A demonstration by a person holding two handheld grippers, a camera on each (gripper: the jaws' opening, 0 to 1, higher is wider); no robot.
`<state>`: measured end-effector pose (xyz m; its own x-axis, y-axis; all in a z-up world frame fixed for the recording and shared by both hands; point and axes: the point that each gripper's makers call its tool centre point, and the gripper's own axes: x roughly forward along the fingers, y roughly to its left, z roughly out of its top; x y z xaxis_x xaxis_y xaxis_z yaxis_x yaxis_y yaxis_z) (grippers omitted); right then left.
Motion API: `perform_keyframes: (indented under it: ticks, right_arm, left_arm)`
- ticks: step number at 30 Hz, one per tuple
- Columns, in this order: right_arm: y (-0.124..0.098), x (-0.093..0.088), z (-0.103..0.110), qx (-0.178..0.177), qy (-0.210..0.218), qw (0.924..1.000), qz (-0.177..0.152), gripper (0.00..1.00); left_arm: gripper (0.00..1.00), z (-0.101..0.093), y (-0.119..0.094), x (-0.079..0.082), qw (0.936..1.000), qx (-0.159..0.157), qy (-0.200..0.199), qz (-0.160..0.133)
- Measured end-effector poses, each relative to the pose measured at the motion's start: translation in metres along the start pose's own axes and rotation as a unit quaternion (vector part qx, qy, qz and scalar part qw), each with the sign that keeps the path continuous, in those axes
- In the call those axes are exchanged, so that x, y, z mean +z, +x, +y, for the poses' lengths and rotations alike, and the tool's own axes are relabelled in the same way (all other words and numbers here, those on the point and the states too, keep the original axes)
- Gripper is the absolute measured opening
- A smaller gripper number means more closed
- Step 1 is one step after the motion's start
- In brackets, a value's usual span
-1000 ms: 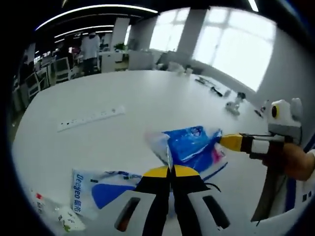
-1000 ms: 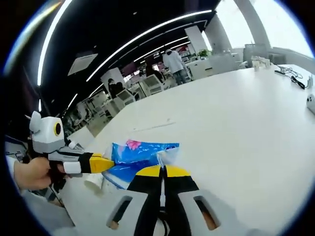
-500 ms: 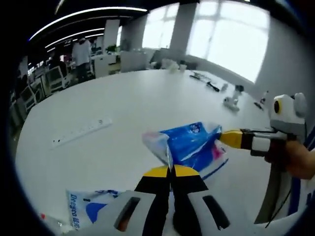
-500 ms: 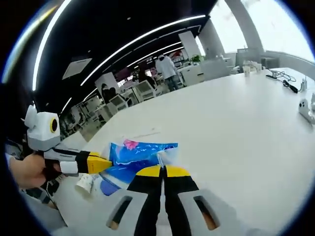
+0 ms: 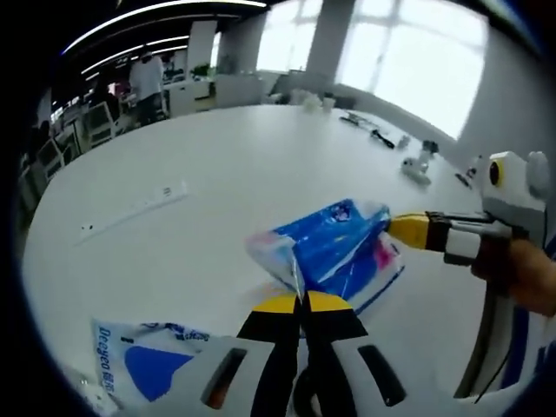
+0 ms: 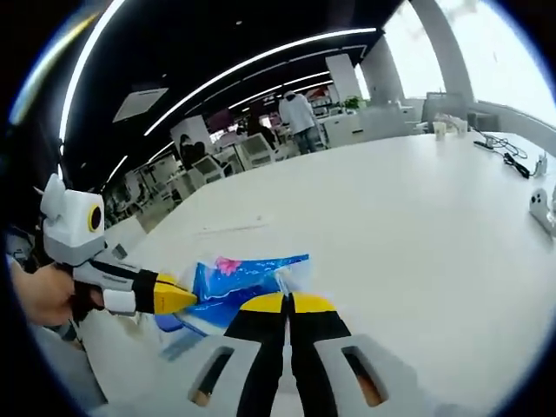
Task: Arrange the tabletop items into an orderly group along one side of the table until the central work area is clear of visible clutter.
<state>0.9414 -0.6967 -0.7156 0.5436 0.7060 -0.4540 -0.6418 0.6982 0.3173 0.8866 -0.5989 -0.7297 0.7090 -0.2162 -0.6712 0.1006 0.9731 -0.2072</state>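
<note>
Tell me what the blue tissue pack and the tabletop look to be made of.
Blue tissue pack: thin plastic film, glossy; it creases, and its clear end bunches where the left gripper pinches it. The right gripper holds its other end. Tabletop: a smooth white hard surface, probably laminate, with soft window glare; the exact material is unclear.

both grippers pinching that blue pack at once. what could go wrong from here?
1. The blue tissue pack is held by thin film corners, the left gripper on one end and the right gripper on the other. Pulling apart could tear the wrap or let a corner slip.
2. The pack hangs over the white table; a slip likely drops it back mid-table.
3. The white-and-blue pack lies close under the left gripper and could get swept.
</note>
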Motion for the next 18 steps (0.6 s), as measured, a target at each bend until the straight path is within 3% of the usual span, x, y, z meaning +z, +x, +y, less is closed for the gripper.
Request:
perform_keyframes:
  ticks: [18]
  right_arm:
    - [0.015, -0.031, -0.019, 0.009, -0.001, 0.9995, 0.031, 0.00]
  left_arm:
    - [0.00, 0.003, 0.030, -0.031, 0.9990, 0.017, -0.033, 0.025]
